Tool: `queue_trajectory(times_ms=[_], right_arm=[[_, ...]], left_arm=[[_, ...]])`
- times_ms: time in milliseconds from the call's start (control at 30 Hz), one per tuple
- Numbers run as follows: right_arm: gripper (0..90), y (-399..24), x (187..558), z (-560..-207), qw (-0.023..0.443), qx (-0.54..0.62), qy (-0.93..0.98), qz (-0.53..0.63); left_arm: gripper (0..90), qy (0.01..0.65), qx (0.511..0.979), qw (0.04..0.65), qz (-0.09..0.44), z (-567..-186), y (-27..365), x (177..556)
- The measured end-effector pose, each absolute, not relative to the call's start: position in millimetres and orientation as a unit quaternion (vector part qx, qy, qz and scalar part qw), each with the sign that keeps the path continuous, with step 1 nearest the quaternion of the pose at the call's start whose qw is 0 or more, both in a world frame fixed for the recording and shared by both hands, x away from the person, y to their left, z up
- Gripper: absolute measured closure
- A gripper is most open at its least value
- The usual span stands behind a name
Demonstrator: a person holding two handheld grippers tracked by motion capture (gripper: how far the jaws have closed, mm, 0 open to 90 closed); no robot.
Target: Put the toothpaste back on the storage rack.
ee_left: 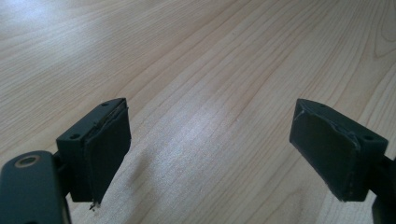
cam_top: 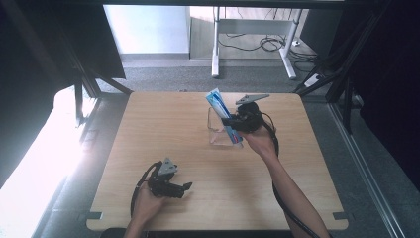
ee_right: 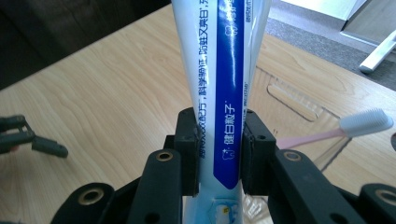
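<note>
Lower left of the high view, the left gripper (cam_top: 187, 186) rests released on the table (cam_top: 163, 124). Centre frame, the right gripper (cam_top: 229, 120) clamps the toothpaste tube (cam_top: 218, 106) over the clear cup (cam_top: 214, 133), beside the toothbrush (ee_right: 355, 125); keep it upright, lower gently.

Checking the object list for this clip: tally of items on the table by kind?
Toothpaste tube: 1, clamped in the right tool
Toothbrush: 1, pink handle, white bristles
Clear cup: 1
Total: 3
</note>
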State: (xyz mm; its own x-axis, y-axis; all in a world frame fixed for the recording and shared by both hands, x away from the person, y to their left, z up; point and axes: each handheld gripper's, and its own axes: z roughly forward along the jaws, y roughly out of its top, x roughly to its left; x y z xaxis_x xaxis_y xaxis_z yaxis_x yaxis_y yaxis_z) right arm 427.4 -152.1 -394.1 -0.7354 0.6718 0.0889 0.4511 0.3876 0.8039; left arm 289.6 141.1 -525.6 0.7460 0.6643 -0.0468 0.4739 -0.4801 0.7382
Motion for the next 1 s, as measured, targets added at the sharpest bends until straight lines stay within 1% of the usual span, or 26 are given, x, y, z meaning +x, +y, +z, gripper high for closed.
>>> queue_trajectory(times_ms=[467, 1000], right_arm=[[72.7, -141.5, 445.1, -391.5, 0.148, 0.339, 0.808, 0.460], [72.7, -128.0, 468.9, -390.9, 0.176, 0.333, 0.803, 0.462]], left_arm=[[12.9, 0.333, 0.851, 0.386, 0.122, -525.4, 141.3, 289.5], [13.0, 0.331, 0.853, 0.387, 0.119, -525.5, 141.5, 289.7]])
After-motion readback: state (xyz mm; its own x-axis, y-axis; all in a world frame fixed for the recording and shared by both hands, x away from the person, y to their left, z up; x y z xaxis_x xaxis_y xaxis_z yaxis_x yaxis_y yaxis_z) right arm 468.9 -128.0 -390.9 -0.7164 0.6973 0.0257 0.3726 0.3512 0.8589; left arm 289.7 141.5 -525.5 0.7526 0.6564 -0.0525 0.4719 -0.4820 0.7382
